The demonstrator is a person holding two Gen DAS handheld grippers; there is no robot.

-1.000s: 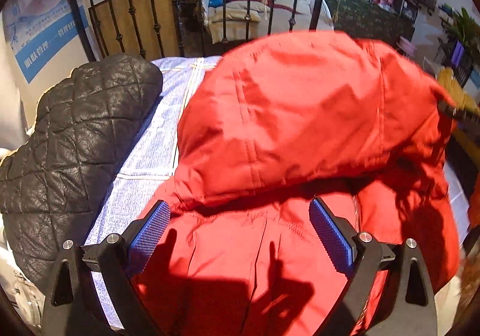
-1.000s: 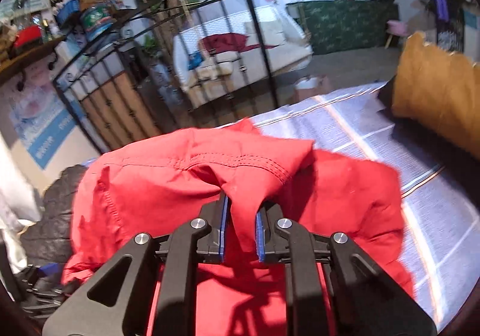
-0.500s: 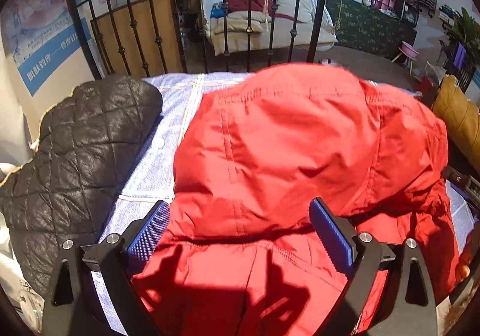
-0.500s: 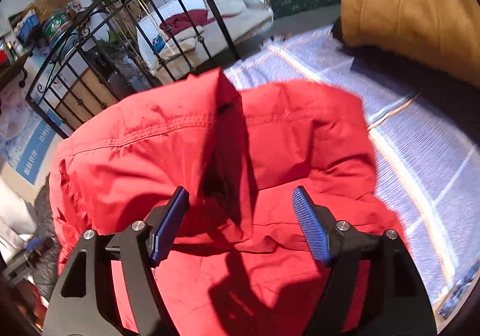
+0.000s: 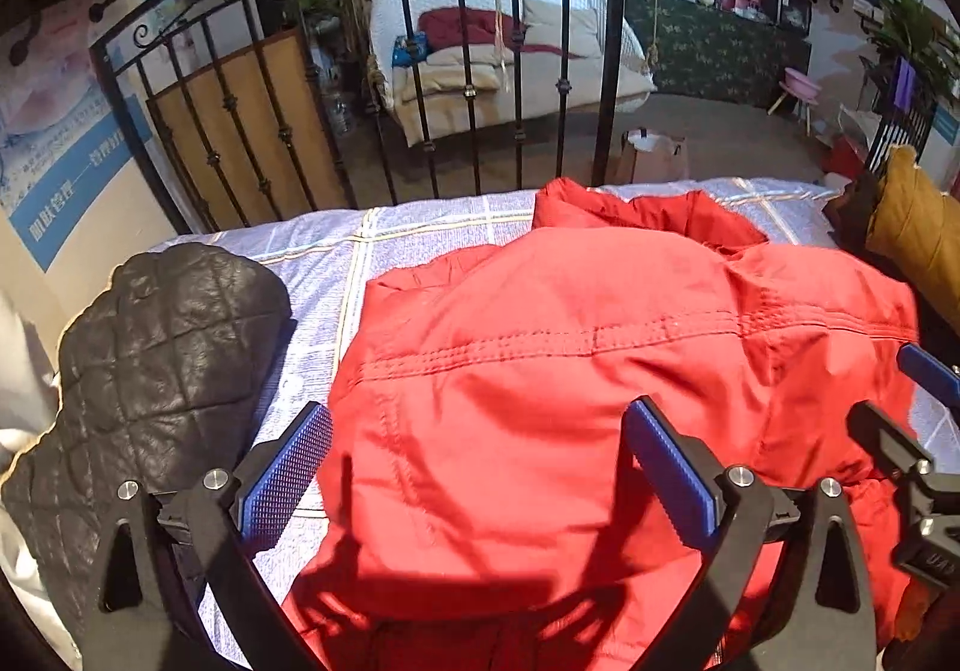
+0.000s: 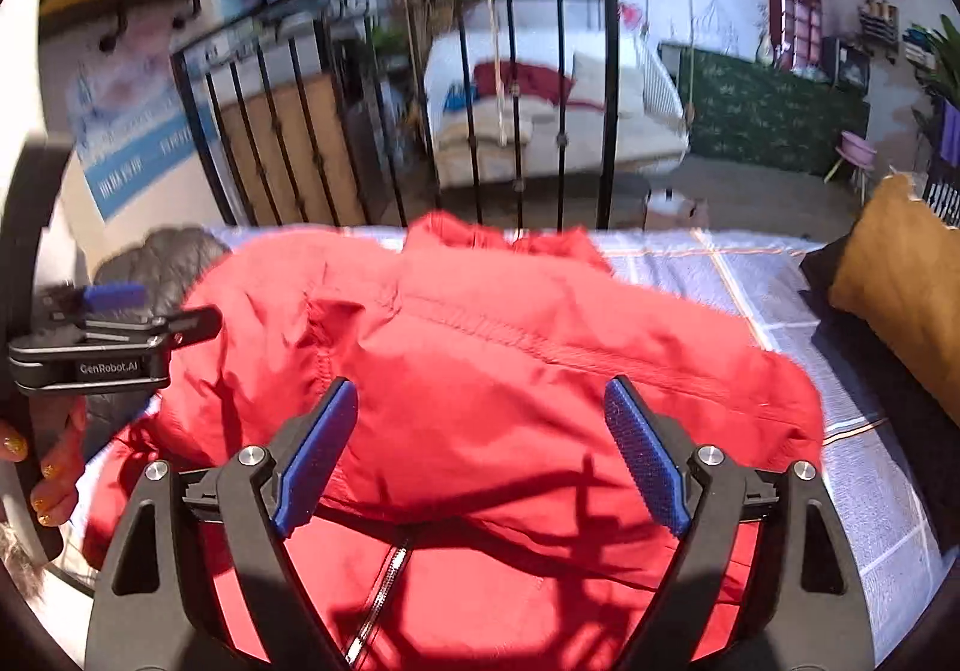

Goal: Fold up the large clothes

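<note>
A red jacket (image 5: 570, 371) lies folded over on the pale checked bed sheet (image 5: 432, 215); it also shows in the right wrist view (image 6: 510, 371), with its zipper (image 6: 384, 581) at the near edge. My left gripper (image 5: 474, 467) is open and empty just above the jacket's near left part. My right gripper (image 6: 480, 455) is open and empty above the jacket's near middle. The right gripper's tip shows at the right edge of the left wrist view (image 5: 912, 431). The left gripper shows at the left of the right wrist view (image 6: 108, 335).
A black quilted jacket (image 5: 150, 359) lies left of the red one. A mustard-yellow garment (image 6: 900, 287) lies on the bed's right side. A black iron railing (image 5: 468, 59) stands behind the bed's far edge.
My right gripper opened and let go of the red fold, which dropped flat onto the jacket. Both grippers pulled back toward the near edge.
</note>
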